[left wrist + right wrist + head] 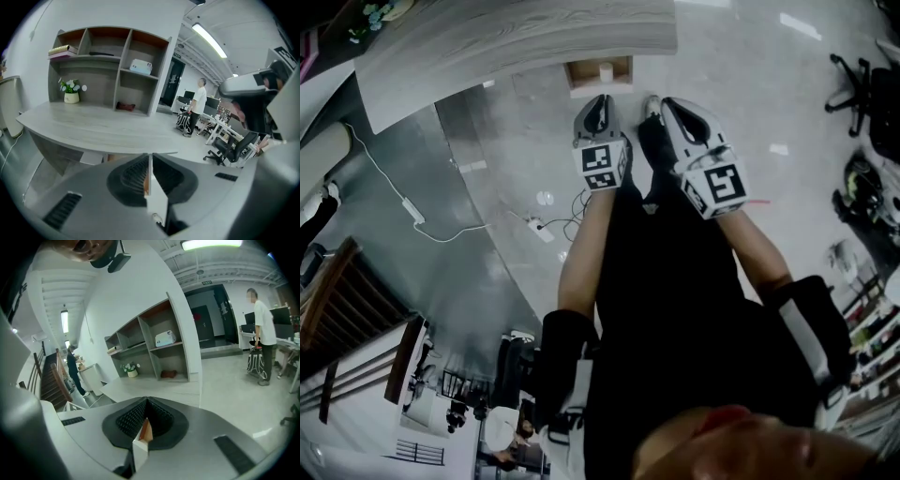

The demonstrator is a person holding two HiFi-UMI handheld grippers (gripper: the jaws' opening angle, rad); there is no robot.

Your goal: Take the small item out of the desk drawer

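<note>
In the head view a grey wood desk (pixel 516 37) runs along the top. Below its front edge a small wooden drawer (pixel 582 73) stands open, and a small white item (pixel 605 71) sits inside it. My left gripper (pixel 599 105) and right gripper (pixel 667 105) are held side by side just short of the drawer, both pointing at it. In the left gripper view the left gripper (pixel 150 157) has its jaws together with nothing between them. The right gripper (pixel 146 401) looks the same, and only a sliver of wood colour shows through its slit.
A shelf unit (pixel 112 65) with a potted plant (pixel 71 96) stands on the desk (pixel 93 126). A power strip with cables (pixel 539 228) lies on the floor to the left. An office chair (pixel 853 89) is at the far right. A person (pixel 260 333) stands in the background.
</note>
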